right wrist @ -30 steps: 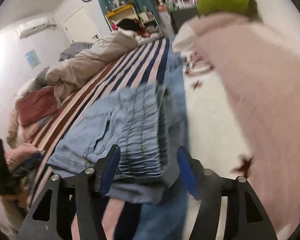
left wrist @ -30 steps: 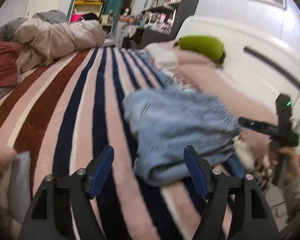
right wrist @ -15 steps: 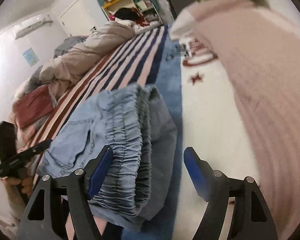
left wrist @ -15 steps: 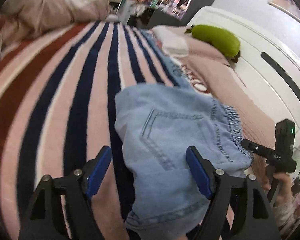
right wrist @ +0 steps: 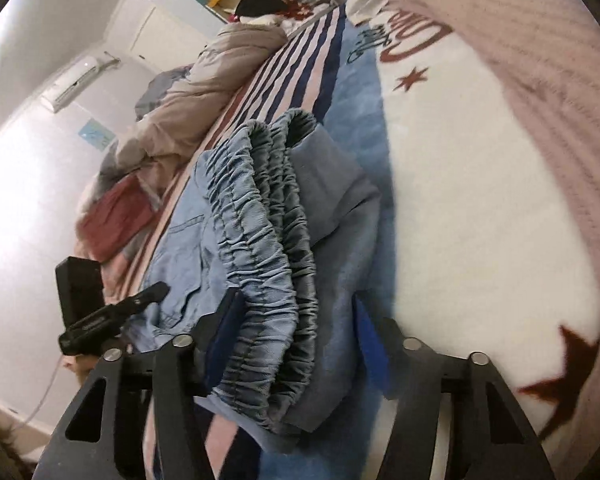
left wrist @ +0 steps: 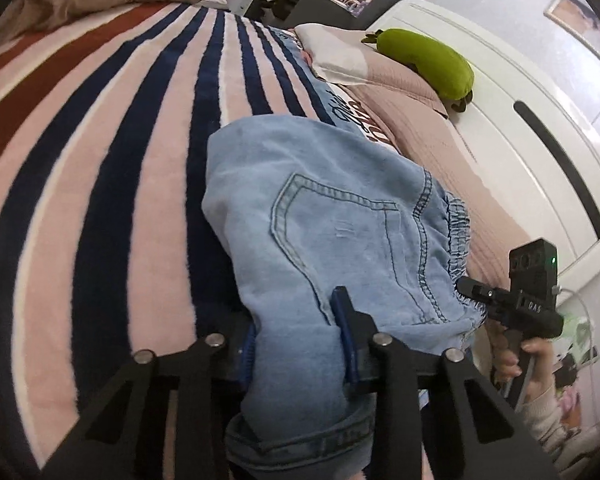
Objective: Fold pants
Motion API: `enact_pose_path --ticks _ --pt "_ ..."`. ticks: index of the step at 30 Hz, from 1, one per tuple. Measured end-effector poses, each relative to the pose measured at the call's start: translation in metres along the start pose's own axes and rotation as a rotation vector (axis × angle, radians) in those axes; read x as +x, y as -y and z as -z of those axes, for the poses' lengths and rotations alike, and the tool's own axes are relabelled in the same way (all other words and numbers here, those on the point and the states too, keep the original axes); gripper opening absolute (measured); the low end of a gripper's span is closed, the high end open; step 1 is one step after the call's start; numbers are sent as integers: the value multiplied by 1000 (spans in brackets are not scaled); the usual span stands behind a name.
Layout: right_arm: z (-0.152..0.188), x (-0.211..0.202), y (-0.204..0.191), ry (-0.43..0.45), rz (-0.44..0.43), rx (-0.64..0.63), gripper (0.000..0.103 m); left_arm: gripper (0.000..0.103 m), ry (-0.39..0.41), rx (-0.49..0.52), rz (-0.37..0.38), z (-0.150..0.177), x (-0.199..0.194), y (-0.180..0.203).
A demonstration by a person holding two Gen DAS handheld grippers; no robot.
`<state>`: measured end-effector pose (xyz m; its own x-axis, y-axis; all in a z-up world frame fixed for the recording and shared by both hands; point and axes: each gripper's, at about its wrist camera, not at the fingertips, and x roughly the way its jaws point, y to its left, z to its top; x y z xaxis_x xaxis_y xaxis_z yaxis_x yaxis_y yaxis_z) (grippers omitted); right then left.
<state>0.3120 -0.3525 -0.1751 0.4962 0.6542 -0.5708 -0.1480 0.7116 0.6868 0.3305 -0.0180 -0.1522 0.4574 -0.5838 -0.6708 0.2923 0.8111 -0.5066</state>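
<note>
Light blue denim pants (left wrist: 332, 216) lie folded in a stack on the striped blanket (left wrist: 112, 152), back pocket up. My left gripper (left wrist: 298, 336) is shut on the near edge of the pants, cloth bunched between its blue pads. In the right wrist view the gathered elastic waistband (right wrist: 260, 240) runs toward me and passes between the fingers of my right gripper (right wrist: 292, 344). Its jaws stand partly closed around the waistband end. The right gripper also shows in the left wrist view (left wrist: 512, 304), at the waistband side.
A green plush toy (left wrist: 424, 64) lies on a pink pillow (left wrist: 420, 128) by the white headboard (left wrist: 532, 120). A crumpled beige duvet (right wrist: 204, 92) and a red cloth (right wrist: 116, 216) lie at the far side of the bed.
Both grippers moved in onto the pants. The left jaws closed on the near edge. The right jaws narrowed around the waistband end.
</note>
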Motion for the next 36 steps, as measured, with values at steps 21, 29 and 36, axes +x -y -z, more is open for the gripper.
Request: enact_pose_path --ticks 21,29,36 --pt "0 -25 -97 88 -92 -91 19 18 214 149 -108 -2 -133 33" --pt "6 -16 -182 101 -168 -178 19 18 323 159 -179 5 -223 17" --pt "13 10 -256 88 -244 -259 19 18 407 139 -264 18 -300 -16"
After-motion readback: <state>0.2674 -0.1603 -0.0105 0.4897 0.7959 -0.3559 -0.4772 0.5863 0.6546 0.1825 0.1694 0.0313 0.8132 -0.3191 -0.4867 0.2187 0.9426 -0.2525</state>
